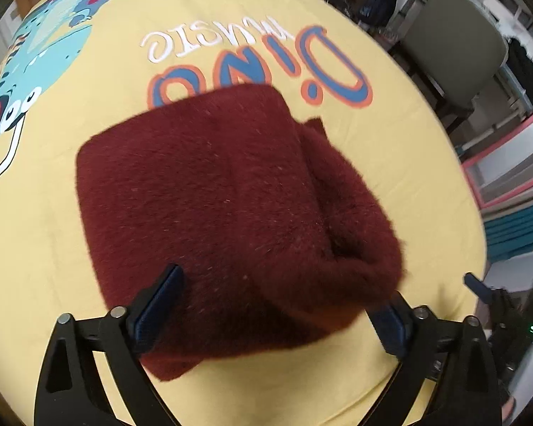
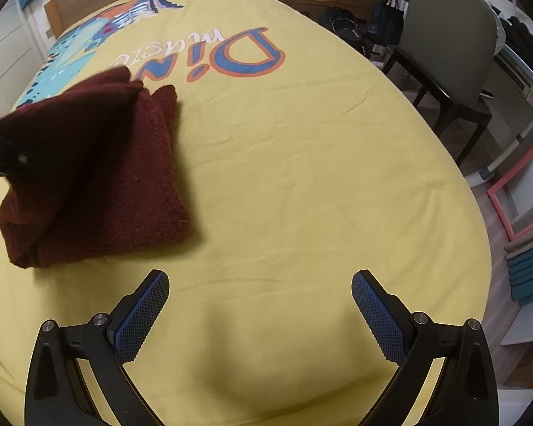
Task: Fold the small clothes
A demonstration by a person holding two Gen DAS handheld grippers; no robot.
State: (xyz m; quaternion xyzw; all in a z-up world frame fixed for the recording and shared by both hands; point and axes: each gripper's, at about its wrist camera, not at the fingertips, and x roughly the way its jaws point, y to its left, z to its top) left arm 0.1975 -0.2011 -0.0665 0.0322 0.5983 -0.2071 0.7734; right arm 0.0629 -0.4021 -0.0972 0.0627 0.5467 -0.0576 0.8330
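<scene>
Yellow bedsheet (image 2: 302, 177) with "Dino music" print (image 2: 231, 56); grey chair (image 2: 447, 39) beside the bed.

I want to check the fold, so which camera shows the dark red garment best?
The left wrist view: the dark red garment fills the frame, folded. The right wrist view shows it off left, smaller and partly blurred.

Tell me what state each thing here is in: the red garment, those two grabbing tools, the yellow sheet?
Garment: folded into a thick bundle, lying on the sheet.
Left gripper: jaws wide open, standing either side of the garment's near edge, not pinching it.
Right gripper: jaws open, empty, over bare sheet beside the garment.
Sheet: spread flat, lightly creased.
Chair: upright, unoccupied.
</scene>
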